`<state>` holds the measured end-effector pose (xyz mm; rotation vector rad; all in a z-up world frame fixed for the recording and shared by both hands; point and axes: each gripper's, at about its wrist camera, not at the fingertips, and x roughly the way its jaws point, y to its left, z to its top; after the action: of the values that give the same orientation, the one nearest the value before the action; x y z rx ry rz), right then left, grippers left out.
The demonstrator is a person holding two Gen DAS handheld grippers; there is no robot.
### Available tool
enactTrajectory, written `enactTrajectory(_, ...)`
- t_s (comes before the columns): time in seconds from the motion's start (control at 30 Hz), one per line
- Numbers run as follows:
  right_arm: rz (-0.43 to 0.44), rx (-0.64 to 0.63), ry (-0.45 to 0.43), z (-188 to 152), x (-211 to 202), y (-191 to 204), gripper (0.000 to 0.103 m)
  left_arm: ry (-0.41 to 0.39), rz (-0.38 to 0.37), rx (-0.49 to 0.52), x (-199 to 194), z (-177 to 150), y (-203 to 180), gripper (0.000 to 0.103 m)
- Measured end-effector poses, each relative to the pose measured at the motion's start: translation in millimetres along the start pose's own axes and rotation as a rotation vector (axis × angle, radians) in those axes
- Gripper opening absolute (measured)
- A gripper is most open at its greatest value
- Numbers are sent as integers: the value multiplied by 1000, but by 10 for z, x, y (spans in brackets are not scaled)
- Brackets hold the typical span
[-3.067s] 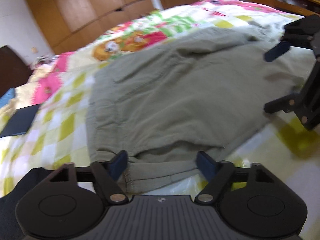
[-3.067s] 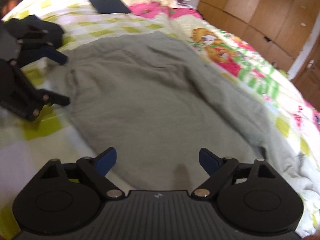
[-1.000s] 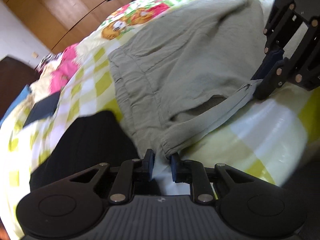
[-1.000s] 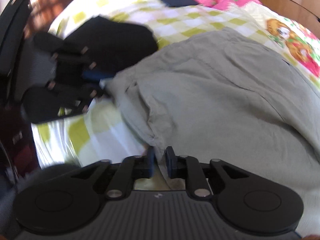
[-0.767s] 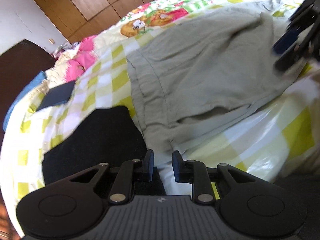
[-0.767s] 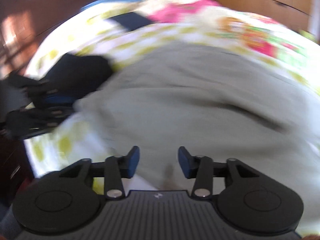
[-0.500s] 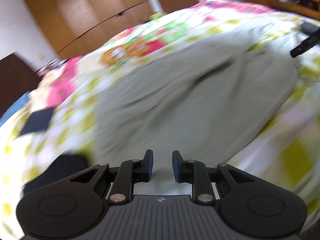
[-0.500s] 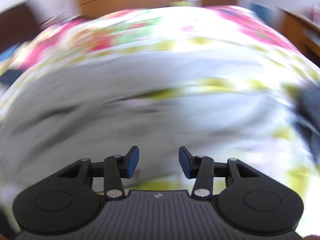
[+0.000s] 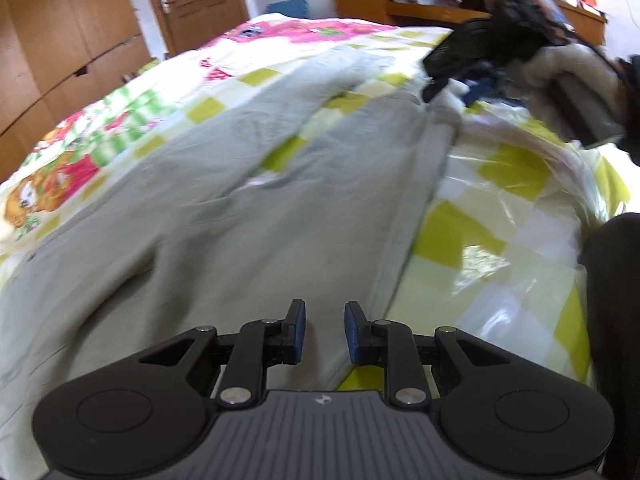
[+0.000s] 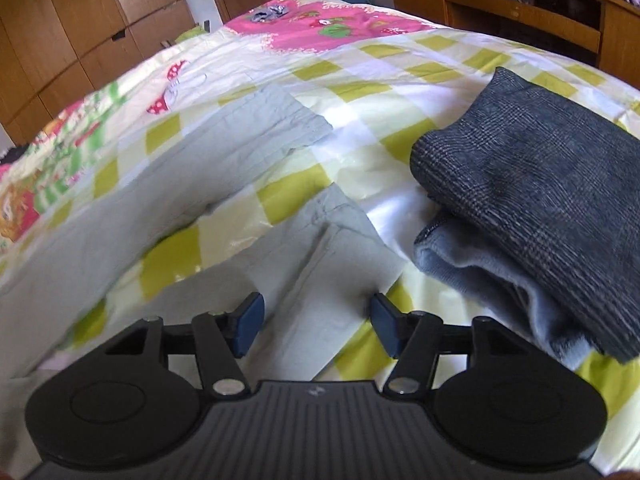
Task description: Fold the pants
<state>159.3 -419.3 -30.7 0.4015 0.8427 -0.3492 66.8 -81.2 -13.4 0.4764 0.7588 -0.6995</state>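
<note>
The grey-green pants (image 9: 224, 216) lie spread on the bed, legs running away to the right. My left gripper (image 9: 322, 330) hovers over the near leg, jaws a narrow gap apart and empty. In the left wrist view my right gripper (image 9: 460, 84) is at the far leg's hem. In the right wrist view my right gripper (image 10: 316, 326) is open over the near leg's cuff (image 10: 336, 248). The other leg's cuff (image 10: 276, 120) lies further back.
The bed has a yellow-checked, flowered cover under clear plastic (image 9: 500, 216). A folded dark grey garment (image 10: 536, 184) lies just right of the cuffs. Wooden wardrobes (image 10: 80, 20), a door and a wooden desk (image 10: 520, 4) stand behind the bed.
Both grippers have let go of the waistband and swung along the pants to the legs. The right gripper has opened wide over the cuff; the left has opened slightly.
</note>
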Motion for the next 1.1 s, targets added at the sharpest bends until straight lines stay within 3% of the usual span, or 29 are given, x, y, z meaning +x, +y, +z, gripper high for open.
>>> enactTrajectory(0.03,-1,0,16,-21,7,-61,45,4,-9,0,25,13,-36,37)
enactTrajectory(0.1,4,-8,30,-16,-75,-193,23,10,-25,4,52,17,-113,37)
enactTrajectory(0.37,-111,-54,38,-307,-708,-860,24,-5,-131,62,-144,-7,-356,38)
enactTrajectory(0.4,-106,-53,34,-344,-769,-877,32,-7,-129,75,-186,-27,-374,38)
enactTrajectory(0.43,-111,-61,24,-367,-842,-852,32,-8,-126,81,-228,-48,-378,39)
enactTrajectory(0.53,-62,-144,-31,-387,-980,-589,32,-16,-103,73,-336,-108,-307,41)
enactTrajectory(0.63,20,-241,-40,-373,-952,-177,41,-25,-47,25,-370,-187,-133,43)
enactTrajectory(0.73,85,-324,61,-412,-699,156,49,22,-22,-51,-322,-342,103,44)
enactTrajectory(0.77,86,-360,140,-434,-562,241,51,56,-10,-68,-296,-418,179,44)
enactTrajectory(0.83,42,-431,179,-479,-465,357,51,79,-14,-100,-342,-552,356,44)
enactTrajectory(0.93,41,-565,109,-381,-680,641,51,57,11,-129,-595,-598,681,44)
enactTrajectory(1.0,115,-666,62,-261,-764,980,51,15,75,-135,-772,-577,967,46)
enactTrajectory(1.1,265,-842,31,-134,-555,1760,56,-16,207,-102,-852,-530,1497,51)
